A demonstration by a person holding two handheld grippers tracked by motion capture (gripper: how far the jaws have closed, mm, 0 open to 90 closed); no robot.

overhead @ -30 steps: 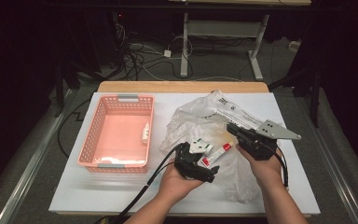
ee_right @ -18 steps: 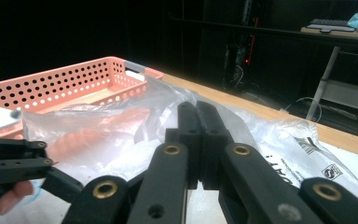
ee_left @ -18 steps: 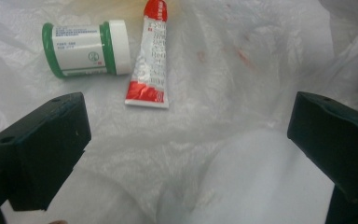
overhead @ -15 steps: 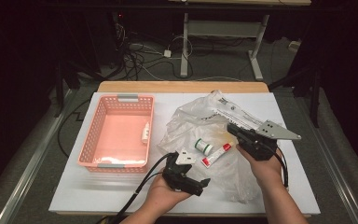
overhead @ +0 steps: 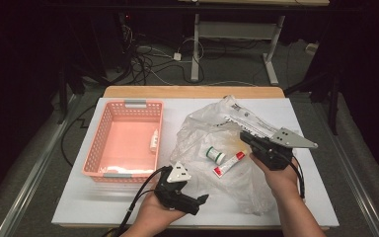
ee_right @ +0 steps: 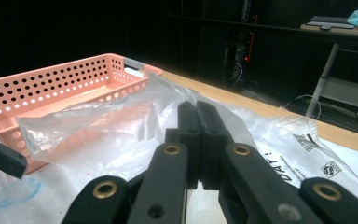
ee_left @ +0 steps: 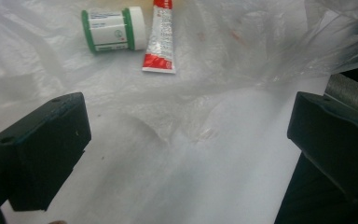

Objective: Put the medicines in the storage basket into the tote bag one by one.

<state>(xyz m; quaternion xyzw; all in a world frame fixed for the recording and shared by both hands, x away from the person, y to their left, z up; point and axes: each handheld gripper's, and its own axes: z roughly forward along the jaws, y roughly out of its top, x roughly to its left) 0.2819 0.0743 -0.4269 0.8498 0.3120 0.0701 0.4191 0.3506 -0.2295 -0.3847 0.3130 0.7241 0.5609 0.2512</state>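
Observation:
A clear plastic bag (overhead: 202,129) lies crumpled right of the table's middle. A green-and-white jar (overhead: 215,155) and a red-and-white tube (overhead: 229,164) lie side by side under its film. My right gripper (overhead: 246,138) is at the bag's right side, jaws shut on a fold of the film, which stands raised around the tips (ee_right: 198,112). My left gripper (overhead: 200,201) is held near the front edge, open with nothing between its jaws (ee_left: 186,154). Beyond them, past the edge of the bag (ee_left: 242,56), lie the jar (ee_left: 112,30) and tube (ee_left: 161,37).
A pink perforated basket (overhead: 94,153) stands at the left with a small white tube (overhead: 154,140) by its right wall. The basket (ee_right: 74,84) is beyond the bag (ee_right: 98,126) in the right gripper view. Bare white tabletop (overhead: 103,202) runs along the front.
My left gripper has drawn back from the jar and tube toward the table's front edge and a little left. The right gripper and the bag have stayed put.

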